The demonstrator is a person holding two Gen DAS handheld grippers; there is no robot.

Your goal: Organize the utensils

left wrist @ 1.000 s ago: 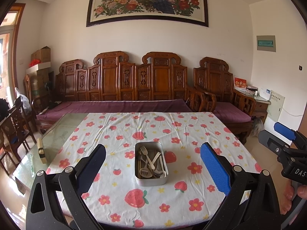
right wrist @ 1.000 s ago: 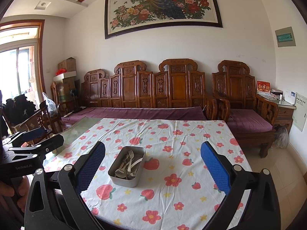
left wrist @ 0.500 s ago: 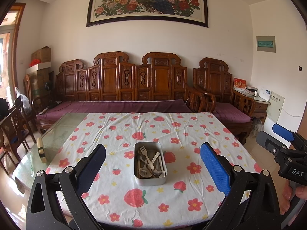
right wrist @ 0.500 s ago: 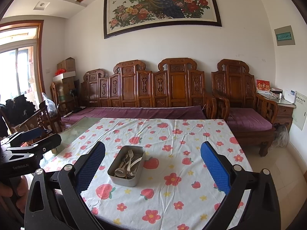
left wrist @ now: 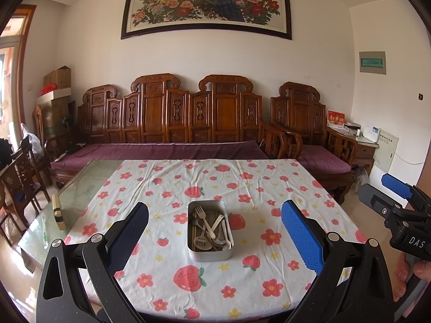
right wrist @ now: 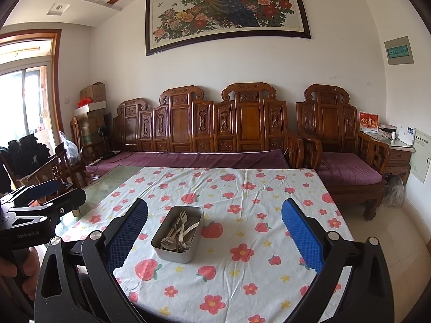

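Note:
A metal tin (left wrist: pixel 209 254) (right wrist: pixel 172 253) holding forks, spoons and chopsticks (left wrist: pixel 208 230) (right wrist: pixel 179 228) sits near the front middle of a table covered by a strawberry-print cloth (left wrist: pixel 242 191) (right wrist: pixel 250 202). My left gripper (left wrist: pixel 214 237) hovers before the table's near edge, open, with the tin framed between its fingers. My right gripper (right wrist: pixel 214 232) is open too, holding nothing, with the tin just inside its left finger. Each gripper shows at the edge of the other's view, held by a hand.
Bare glass tabletop (left wrist: pixel 78 191) lies left of the cloth, with a small wooden block (left wrist: pixel 57 211) on it. A carved wooden sofa (left wrist: pixel 188 123) stands behind the table, an armchair (right wrist: pixel 342 145) to the right, and dark chairs (left wrist: pixel 18 177) to the left.
Both views have drifted slightly; the right gripper seen in the left wrist view has shifted a little left and up. Nothing was grasped.

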